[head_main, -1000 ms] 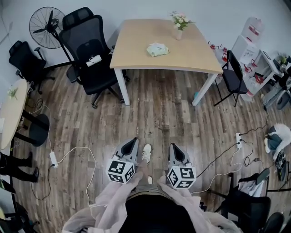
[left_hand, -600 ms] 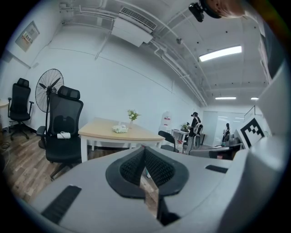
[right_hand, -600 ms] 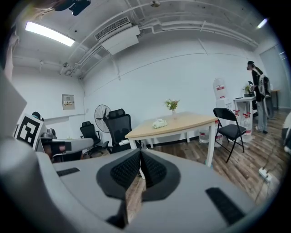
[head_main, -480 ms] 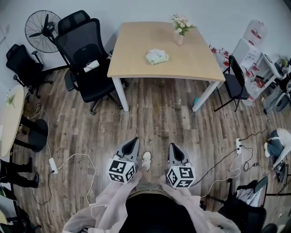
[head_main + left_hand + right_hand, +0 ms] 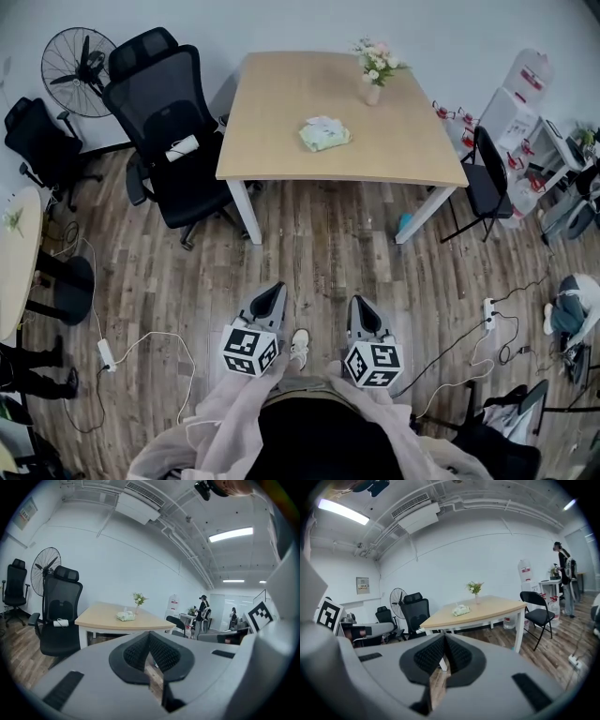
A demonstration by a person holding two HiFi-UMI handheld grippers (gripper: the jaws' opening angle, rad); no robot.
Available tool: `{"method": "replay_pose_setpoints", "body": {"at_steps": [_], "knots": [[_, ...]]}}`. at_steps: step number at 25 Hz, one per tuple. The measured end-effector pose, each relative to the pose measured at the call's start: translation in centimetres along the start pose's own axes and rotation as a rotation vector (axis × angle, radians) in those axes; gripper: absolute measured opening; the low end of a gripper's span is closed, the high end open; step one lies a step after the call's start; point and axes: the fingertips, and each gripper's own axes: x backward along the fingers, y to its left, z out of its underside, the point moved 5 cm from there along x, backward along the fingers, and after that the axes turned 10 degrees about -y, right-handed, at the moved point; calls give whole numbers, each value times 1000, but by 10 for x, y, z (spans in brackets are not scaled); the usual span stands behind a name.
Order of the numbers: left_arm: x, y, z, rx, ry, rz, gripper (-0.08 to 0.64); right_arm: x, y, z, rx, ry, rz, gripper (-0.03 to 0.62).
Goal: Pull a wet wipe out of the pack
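Note:
A pale green wet wipe pack [image 5: 324, 134] lies near the middle of the light wooden table [image 5: 272, 150], with a white wipe sticking up from its top. It also shows far off as the pack [image 5: 125, 616] in the left gripper view and the pack [image 5: 461, 611] in the right gripper view. My left gripper [image 5: 277, 292] and right gripper [image 5: 358, 304] are held side by side over the wooden floor, well short of the table. Both point toward the table with jaws closed together and nothing between them.
A vase of flowers [image 5: 373, 70] stands at the table's far side. A black office chair [image 5: 173, 131] sits left of the table, a fan [image 5: 77, 61] behind it, a black folding chair [image 5: 489, 164] to the right. Cables and a power strip [image 5: 105, 353] lie on the floor.
The table, chairs and pack have slid lower and grown in the head view: I have walked closer to the table. Both grippers keep their place before me, still shut.

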Motion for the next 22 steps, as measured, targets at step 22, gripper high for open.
{"method": "replay_pose_setpoints", "body": {"at_steps": [22], "knots": [[-83, 81, -8, -1, 30, -24, 11, -124, -4, -10, 25, 30, -12, 12]]}}
